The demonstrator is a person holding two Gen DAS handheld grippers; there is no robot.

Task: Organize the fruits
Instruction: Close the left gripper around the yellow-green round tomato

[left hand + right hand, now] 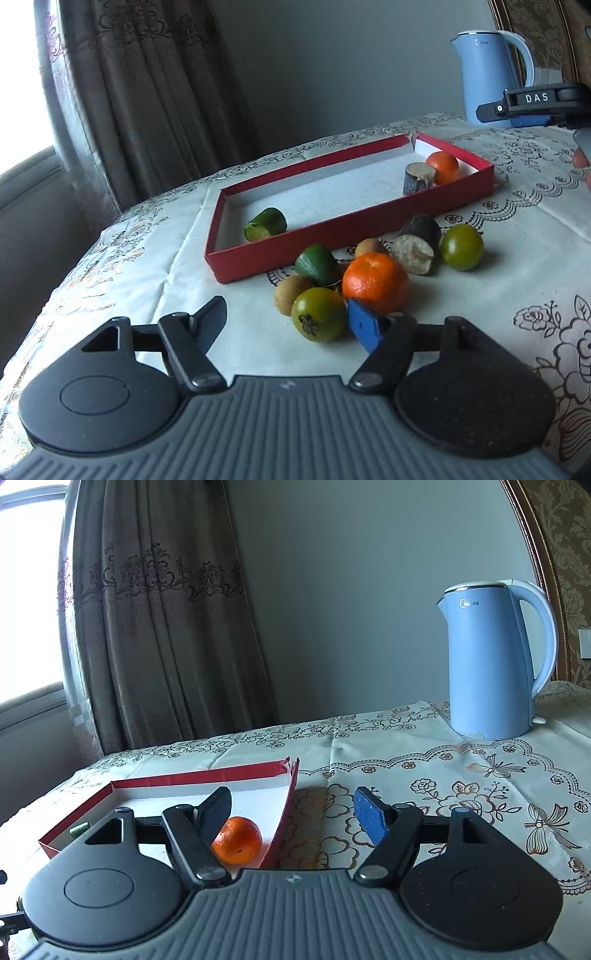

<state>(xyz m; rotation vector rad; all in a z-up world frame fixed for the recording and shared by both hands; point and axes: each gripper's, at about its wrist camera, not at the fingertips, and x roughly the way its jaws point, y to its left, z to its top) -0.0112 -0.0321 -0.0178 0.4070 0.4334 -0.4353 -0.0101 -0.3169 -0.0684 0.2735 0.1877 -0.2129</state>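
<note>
The left gripper (290, 325) points slightly downward, its jaws parted with nothing between the pads. The right gripper (293, 814) sits nearly level, jaws likewise apart and empty.

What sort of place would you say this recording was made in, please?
Probably a room in a home: a table under an embroidered floral tablecloth, heavy patterned curtains beside a window, and a blue electric kettle standing on the table.

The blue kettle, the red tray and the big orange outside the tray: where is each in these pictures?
Blue kettle (491, 664): right wrist view, middle of its body.
Red tray (354, 236): left wrist view, its near outer wall.
Big orange (375, 282): left wrist view, middle of its peel, in the pile on the tablecloth.
</note>
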